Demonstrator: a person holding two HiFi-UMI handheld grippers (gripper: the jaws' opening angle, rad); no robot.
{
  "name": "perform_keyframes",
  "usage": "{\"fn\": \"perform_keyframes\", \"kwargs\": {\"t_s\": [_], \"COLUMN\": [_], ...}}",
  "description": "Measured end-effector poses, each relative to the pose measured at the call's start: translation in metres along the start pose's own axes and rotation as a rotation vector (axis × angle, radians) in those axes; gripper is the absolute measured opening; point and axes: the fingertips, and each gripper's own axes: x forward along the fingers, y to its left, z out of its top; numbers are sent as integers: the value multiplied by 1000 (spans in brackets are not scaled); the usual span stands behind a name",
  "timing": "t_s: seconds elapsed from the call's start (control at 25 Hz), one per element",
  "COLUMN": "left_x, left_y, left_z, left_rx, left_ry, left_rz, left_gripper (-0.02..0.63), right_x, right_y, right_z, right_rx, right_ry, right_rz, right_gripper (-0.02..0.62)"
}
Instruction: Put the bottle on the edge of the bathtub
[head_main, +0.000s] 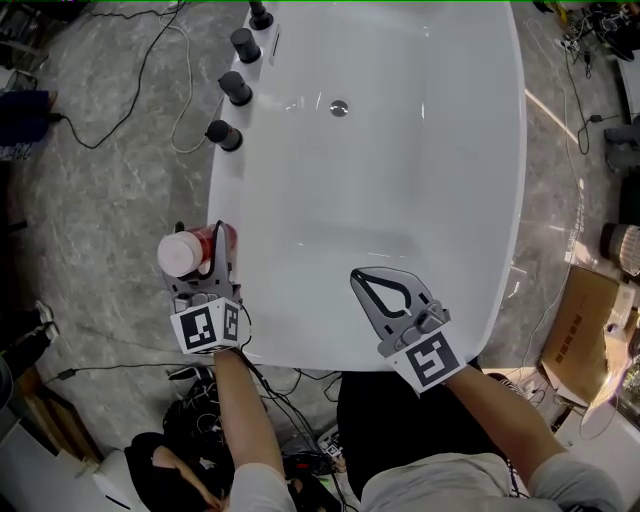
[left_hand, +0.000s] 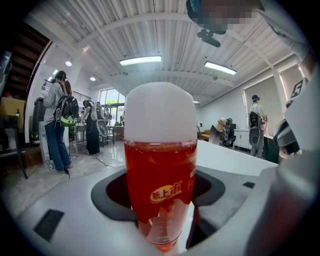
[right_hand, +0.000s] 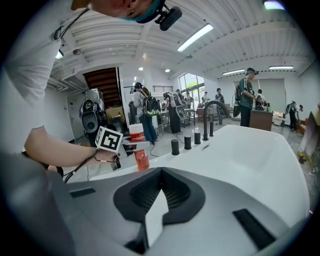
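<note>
Left gripper (head_main: 213, 248) clenches the red bottle (head_main: 181, 254) upright at the bathtub's (head_main: 236, 192) left rim; right gripper (head_main: 360, 277), clamped empty, hovers over its near end.

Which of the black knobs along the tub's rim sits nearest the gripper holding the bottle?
The end knob on the person's side, ahead of the left gripper and its bottle; the others stand farther along the bathtub rim.
</note>
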Motion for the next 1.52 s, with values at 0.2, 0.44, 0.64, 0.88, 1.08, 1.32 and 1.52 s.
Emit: {"fn": "perform_keyframes", "kwargs": {"t_s": [0.2, 0.44, 0.64, 0.88, 1.08, 1.32, 1.52], "left_x": [-6, -5, -5, -7, -14, -28, -47], "left_y": [-4, -6, -11, -11, -11, -7, -4], "left_z": [-2, -2, -11, -10, -17, -17, -24], "left_rx": [36, 52, 95, 82, 62, 59, 25], "left_ry": [-21, -34, 29, 23, 46, 64, 89], "left_rz": [-15, -34, -83, -78, -71, -31, 30], "left_gripper": [299, 299, 299, 299, 299, 299, 299], "right_x": [1, 1, 0, 0, -4, -7, -21], "right_y": [5, 7, 11, 11, 13, 20, 22], "right_z": [3, 3, 4, 7, 7, 8, 11], "right_rx": [-2, -16, -27, -30, -36, -56, -68], "right_ry": [-13, -7, 1, -14, -19, -1, -7], "right_rz": [5, 20, 28, 26, 39, 77, 107], "right_gripper": [6, 6, 6, 6, 6, 6, 6]}}
